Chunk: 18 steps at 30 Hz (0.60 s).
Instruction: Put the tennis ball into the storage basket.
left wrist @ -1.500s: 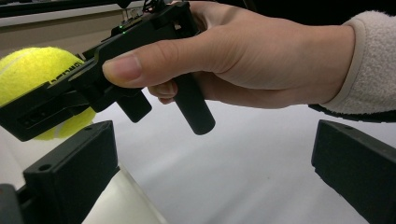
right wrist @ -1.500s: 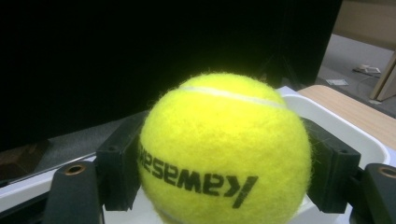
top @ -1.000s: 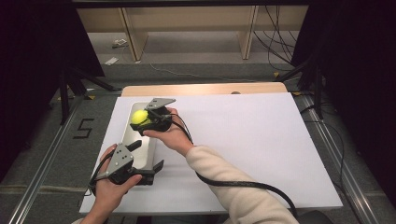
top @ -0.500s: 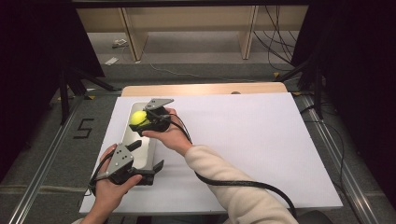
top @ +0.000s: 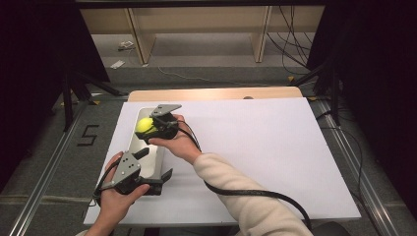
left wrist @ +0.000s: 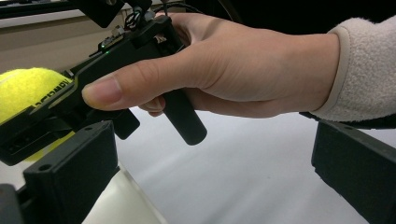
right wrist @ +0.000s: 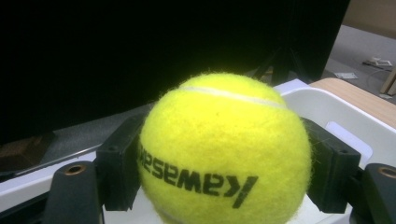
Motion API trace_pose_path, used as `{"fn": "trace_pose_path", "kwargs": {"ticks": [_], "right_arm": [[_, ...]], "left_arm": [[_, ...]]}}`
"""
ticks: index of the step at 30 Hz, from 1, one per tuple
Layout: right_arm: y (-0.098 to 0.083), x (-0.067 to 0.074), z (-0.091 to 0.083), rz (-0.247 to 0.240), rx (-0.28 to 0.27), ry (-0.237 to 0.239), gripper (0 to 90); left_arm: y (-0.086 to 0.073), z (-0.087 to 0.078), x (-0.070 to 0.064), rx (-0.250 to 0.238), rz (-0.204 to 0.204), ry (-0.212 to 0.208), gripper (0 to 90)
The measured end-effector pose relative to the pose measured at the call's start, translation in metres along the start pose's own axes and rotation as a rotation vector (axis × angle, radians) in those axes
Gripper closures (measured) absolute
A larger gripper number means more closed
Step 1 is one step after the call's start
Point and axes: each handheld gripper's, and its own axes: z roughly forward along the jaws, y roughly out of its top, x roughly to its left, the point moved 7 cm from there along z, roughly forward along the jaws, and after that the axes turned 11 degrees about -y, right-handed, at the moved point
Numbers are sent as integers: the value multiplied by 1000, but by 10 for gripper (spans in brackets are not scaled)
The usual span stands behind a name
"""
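Gripping the fuzzy yellow tennis ball (top: 144, 125) squarely, the right gripper (top: 152, 127) has its two black fingers (right wrist: 120, 163) pressed against the ball's opposite sides, and the black lettering on the felt reads upside down in the right gripper view. The ball sits above the far end of the long white plastic tray (top: 138, 146), which lies on the left part of the white tabletop (top: 255, 147). In the right gripper view the tray's pale rim (right wrist: 327, 105) curves just behind the ball, with a strip of light wooden board (right wrist: 362, 100) beyond it.

Down at the near end of the tray, the left gripper (top: 156, 164) is held low, its fingers (left wrist: 70, 177) spread wide apart with nothing between them; through that gap the left gripper view looks straight at the person's right hand (left wrist: 233, 70), thumb stretched along the black handle, cream fleece sleeve (left wrist: 364, 70) at the wrist. The person's left hand (top: 118, 196) wraps the left gripper from below.
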Motion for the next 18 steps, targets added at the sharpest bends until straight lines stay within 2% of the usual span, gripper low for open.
{"fn": "trace_pose_path", "kwargs": {"ticks": [18], "right_arm": [[-3, 3, 4, -2, 18, 12, 265]], "left_arm": [[0, 0, 0, 0, -1, -1, 0]]}}
